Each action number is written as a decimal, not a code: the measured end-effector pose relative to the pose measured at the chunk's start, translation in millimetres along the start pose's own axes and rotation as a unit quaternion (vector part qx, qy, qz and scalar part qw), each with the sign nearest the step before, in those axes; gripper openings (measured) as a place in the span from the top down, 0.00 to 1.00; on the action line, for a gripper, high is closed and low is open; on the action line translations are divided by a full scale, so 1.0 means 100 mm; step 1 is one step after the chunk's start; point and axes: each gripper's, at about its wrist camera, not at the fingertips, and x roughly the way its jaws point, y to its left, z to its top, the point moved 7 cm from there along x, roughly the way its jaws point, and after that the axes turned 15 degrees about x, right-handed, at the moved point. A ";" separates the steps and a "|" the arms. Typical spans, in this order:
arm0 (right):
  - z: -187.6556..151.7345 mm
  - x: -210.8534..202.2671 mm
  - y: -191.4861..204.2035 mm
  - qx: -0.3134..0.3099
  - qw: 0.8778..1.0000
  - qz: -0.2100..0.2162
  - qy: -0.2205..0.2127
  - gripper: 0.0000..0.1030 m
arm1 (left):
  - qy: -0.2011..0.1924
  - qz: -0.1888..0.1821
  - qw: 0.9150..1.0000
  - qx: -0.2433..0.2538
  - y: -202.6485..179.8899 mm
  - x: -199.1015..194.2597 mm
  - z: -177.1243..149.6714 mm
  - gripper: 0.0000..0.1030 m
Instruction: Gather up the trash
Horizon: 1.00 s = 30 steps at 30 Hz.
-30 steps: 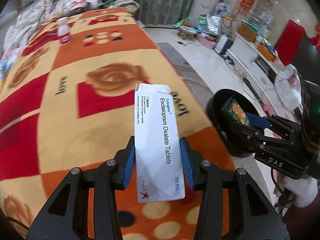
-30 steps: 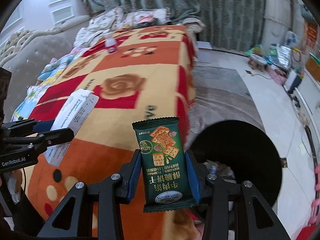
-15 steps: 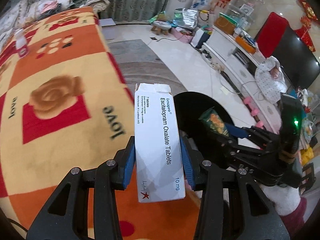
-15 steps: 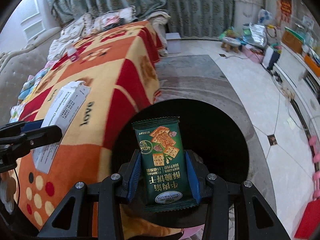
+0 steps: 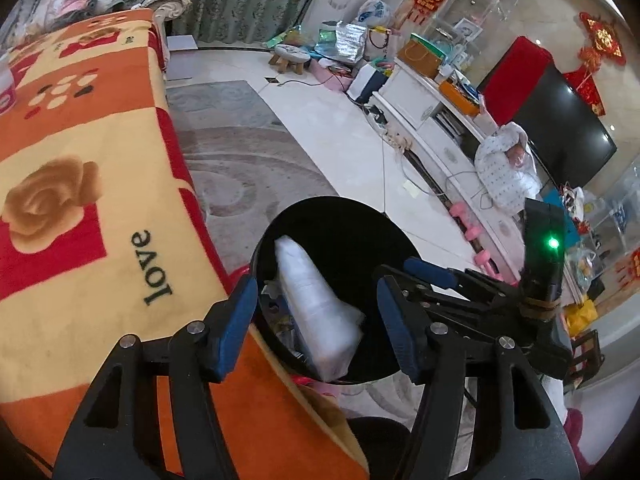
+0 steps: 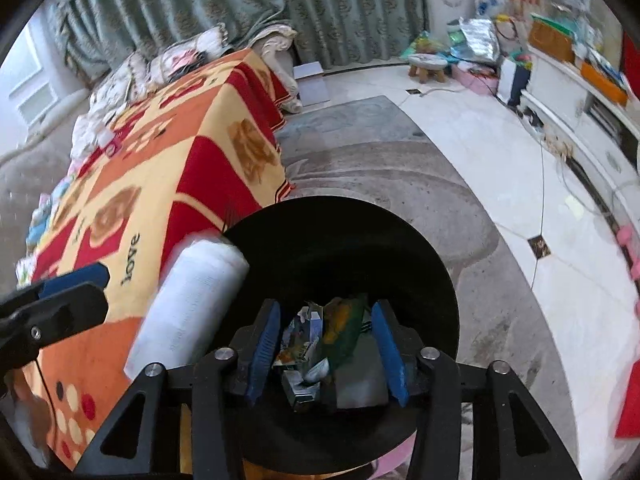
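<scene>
A black round trash bin (image 5: 344,216) stands on the floor beside the blanket's edge. My left gripper (image 5: 314,296) hangs over it, its jaws opening and empty. The white tablet box (image 5: 316,312) is blurred below them, dropping into the bin. In the right wrist view the same box (image 6: 192,304) shows at the bin's left rim (image 6: 400,232). My right gripper (image 6: 326,312) is also over the bin with its jaws opening. The green biscuit packet (image 6: 344,328) is loose and blurred between them, above other trash inside. Each view shows the other gripper: the right gripper (image 5: 404,272), the left gripper (image 6: 98,290).
An orange, red and yellow blanket (image 5: 80,200) covers the furniture left of the bin, with a white bottle (image 5: 6,88) far back on it. A grey rug (image 6: 380,168) lies under the bin. A white TV cabinet (image 5: 432,120), pink dumbbells (image 5: 476,236) and a small stool (image 5: 290,56) stand beyond.
Both grippers swung right from above the blanket to over the bin. The left one let go of the tablet box and the right one the biscuit packet; both items are dropping.
</scene>
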 end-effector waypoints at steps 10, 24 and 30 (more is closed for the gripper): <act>-0.14 -0.37 0.15 -0.008 0.999 -0.008 -0.053 0.54 | -0.042 0.076 0.996 0.016 0.08 -0.44 -0.06 0.41; -0.21 -1.13 0.47 -0.003 0.987 -0.018 -0.162 0.45 | -0.122 0.140 0.981 0.051 0.05 -1.22 -0.12 0.41; -0.24 -1.42 0.63 -0.023 0.976 -0.033 -0.213 0.27 | -0.139 0.156 0.976 0.059 0.02 -1.41 -0.19 0.41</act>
